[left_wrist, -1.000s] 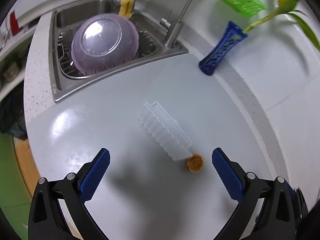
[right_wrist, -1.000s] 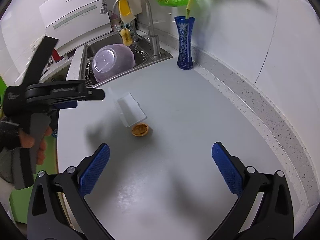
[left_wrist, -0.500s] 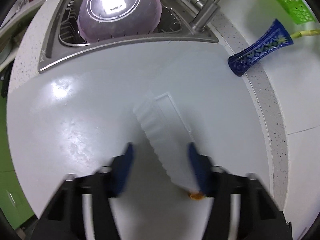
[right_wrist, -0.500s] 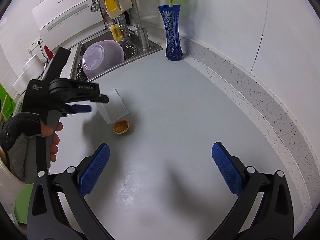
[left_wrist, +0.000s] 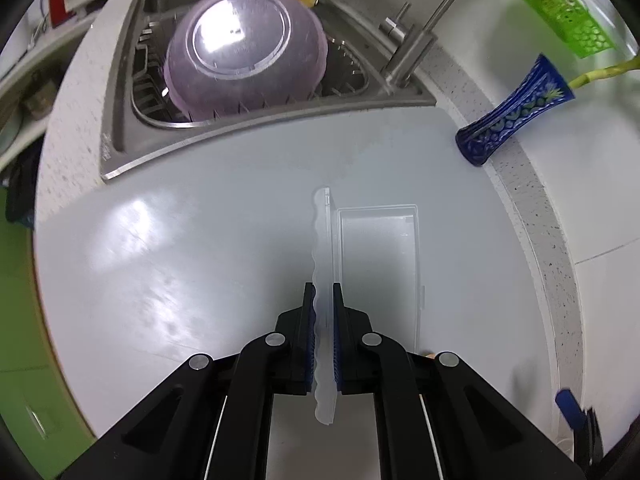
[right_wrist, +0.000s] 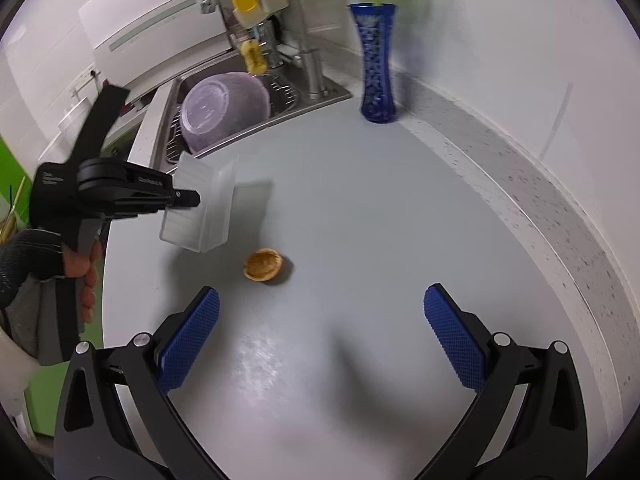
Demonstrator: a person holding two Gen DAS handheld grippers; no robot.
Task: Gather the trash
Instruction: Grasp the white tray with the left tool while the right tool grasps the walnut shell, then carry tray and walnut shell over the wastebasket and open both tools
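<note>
Item: clear plastic box (left_wrist: 378,272), hinged open, one wavy-edged leaf upright, the other leaf flat. Location: grey counter (left_wrist: 200,248), in front of the sink (left_wrist: 132,152).

Left gripper (left_wrist: 324,332): jaws have just been closing and are now clamped on the upright leaf of the box, pads pressing both faces near its lower end.

Right gripper (right_wrist: 320,320): jaws spread wide, nothing between them, poised above the counter close to the shell (right_wrist: 263,265).

Step in hand, judged: securing the box as trash. To do it well, keep the pinch firm, since thin plastic flexes and may slip; lift straight so the flat leaf does not swing onto the shell. The right gripper is best placed to take the shell next, centring it between the pads before closing.

View notes:
- Left wrist: shows the pad contact on the leaf and the inside of the flat half; the shell is almost wholly hidden behind the gripper.
- Right wrist: shows the shell whole, just beside the box; also the hand (right_wrist: 80,272) on the left tool, and that the box looks tilted, possibly part-lifted. Cannot tell if it touches the counter.
</note>
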